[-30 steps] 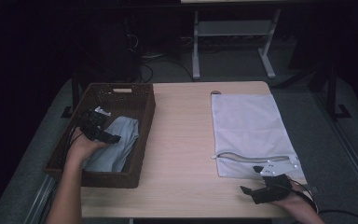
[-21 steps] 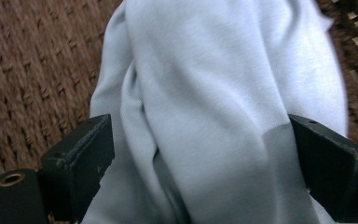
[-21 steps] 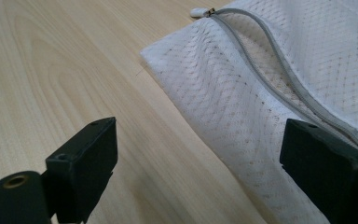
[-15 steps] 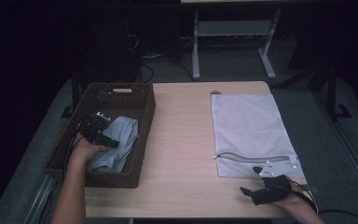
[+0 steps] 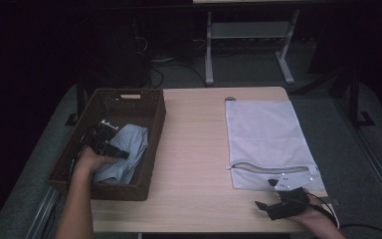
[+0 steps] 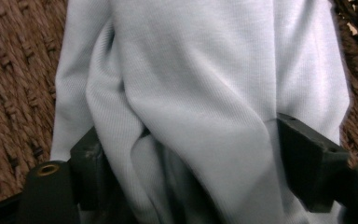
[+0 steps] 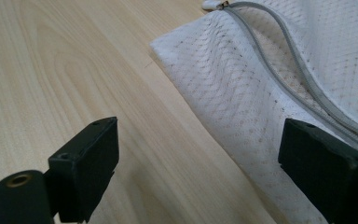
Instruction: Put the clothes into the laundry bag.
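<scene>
A pale blue cloth (image 5: 135, 142) lies crumpled in the brown wicker basket (image 5: 129, 92) at the table's left. My left gripper (image 5: 119, 152) is pressed down onto it. In the left gripper view its jaws stand wide apart with a bunched fold of the cloth (image 6: 205, 70) between them, so the left gripper (image 6: 198, 158) is open around it. A white mesh bag (image 5: 263, 132) lies flat at the right, its grey zipper (image 5: 273, 168) partly undone. My right gripper (image 5: 264, 194) rests open at the table's front edge, beside the mesh bag's (image 7: 270, 84) near corner.
Woven basket floor (image 6: 14, 93) shows on both sides of the cloth. Bare wooden table (image 7: 74, 70) stretches between the basket and the bag. Beyond the far edge of the table, a metal stand (image 5: 248, 50) and cables sit on a dark floor.
My left gripper has shifted slightly nearer and lower inside the basket, settling onto the cloth. The right gripper has stayed in place.
</scene>
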A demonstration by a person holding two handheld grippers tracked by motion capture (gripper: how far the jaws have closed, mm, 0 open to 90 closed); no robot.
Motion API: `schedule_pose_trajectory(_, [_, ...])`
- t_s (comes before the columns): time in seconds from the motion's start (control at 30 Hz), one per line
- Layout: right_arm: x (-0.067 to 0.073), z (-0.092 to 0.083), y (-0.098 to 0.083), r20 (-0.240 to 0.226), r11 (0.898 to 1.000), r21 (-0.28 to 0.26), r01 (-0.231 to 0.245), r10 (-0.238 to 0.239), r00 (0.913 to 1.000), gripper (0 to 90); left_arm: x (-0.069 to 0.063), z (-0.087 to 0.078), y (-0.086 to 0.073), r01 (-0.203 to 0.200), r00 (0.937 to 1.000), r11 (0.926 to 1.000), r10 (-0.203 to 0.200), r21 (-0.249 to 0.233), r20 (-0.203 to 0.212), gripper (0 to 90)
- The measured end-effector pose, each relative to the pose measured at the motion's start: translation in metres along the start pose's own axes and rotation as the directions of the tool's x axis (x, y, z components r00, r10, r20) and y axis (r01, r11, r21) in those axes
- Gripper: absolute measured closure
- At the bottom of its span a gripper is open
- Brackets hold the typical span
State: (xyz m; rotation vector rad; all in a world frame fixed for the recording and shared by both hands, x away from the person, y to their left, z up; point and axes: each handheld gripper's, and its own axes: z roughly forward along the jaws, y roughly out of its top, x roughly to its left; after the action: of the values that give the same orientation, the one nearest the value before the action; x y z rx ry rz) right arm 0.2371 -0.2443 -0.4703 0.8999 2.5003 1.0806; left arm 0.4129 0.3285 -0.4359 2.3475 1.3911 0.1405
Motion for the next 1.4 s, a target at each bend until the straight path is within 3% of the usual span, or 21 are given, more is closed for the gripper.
schedule_pose_trajectory(0.07, [0.0, 0.0, 0.0, 0.0, 1.0, 0.0, -0.003, 0.003, 1.0, 11.7, -0.001, -0.002, 0.0, -0.013, 0.9999, 0.9999, 0.013, -0.003, 0.006, 27.3])
schedule_pose_trajectory(0.13, [0.0, 0.0, 0.0, -0.001, 1.0, 0.001, -0.002, 0.002, 1.0, 11.7, -0.004, -0.003, 0.001, -0.028, 0.9981, 0.9996, 0.029, -0.007, 0.055, 45.4])
schedule_pose_trajectory(0.2, [0.0, 0.0, 0.0, -0.001, 1.0, 0.002, -0.003, 0.003, 1.0, 11.7, -0.003, -0.004, 0.0, -0.012, 0.9977, 0.9999, 0.012, -0.003, 0.066, 48.8])
schedule_pose_trajectory(0.37, [0.0, 0.001, 0.0, -0.002, 1.0, 0.004, 0.0, 0.0, 1.0, 11.8, -0.003, -0.005, 0.001, 0.016, 0.9934, 0.9999, -0.017, 0.005, 0.114, 68.7])
schedule_pose_trajectory(0.57, [-0.001, 0.0, 0.0, -0.002, 1.0, 0.003, -0.002, 0.002, 1.0, 11.9, -0.003, -0.011, 0.005, 0.034, 0.9919, 0.999, -0.038, 0.03, 0.122, 73.1])
schedule_pose_trajectory(0.77, [-0.002, 0.0, 0.0, 0.001, 1.0, 0.0, -0.009, 0.009, 1.0, 11.9, 0.0, -0.022, 0.005, 0.069, 0.9842, 0.9975, -0.065, -0.019, 0.165, 74.0])
schedule_pose_trajectory(0.97, [-0.002, 0.0, 0.0, 0.0, 1.0, 0.001, -0.009, 0.009, 1.0, 11.9, 0.0, -0.037, 0.005, 0.082, 0.9814, 0.9942, -0.069, -0.069, 0.179, 74.0])
schedule_pose_trajectory(1.07, [-0.002, 0.0, -0.001, 0.001, 1.0, 0.0, -0.009, 0.009, 1.0, 11.9, 0.0, -0.049, 0.004, 0.108, 0.9759, 0.9875, -0.083, -0.114, 0.202, 74.0])
schedule_pose_trajectory(1.23, [-0.002, 0.0, 0.0, 0.0, 1.0, 0.001, -0.009, 0.009, 1.0, 11.9, -0.001, -0.063, 0.001, 0.123, 0.9752, 0.9785, -0.088, -0.165, 0.203, 74.0])
schedule_pose_trajectory(1.4, [-0.002, 0.001, 0.0, 0.001, 1.0, 0.001, -0.012, 0.012, 0.9999, 11.9, -0.002, -0.079, -0.001, 0.144, 0.9719, 0.9614, -0.093, -0.235, 0.216, 74.0])
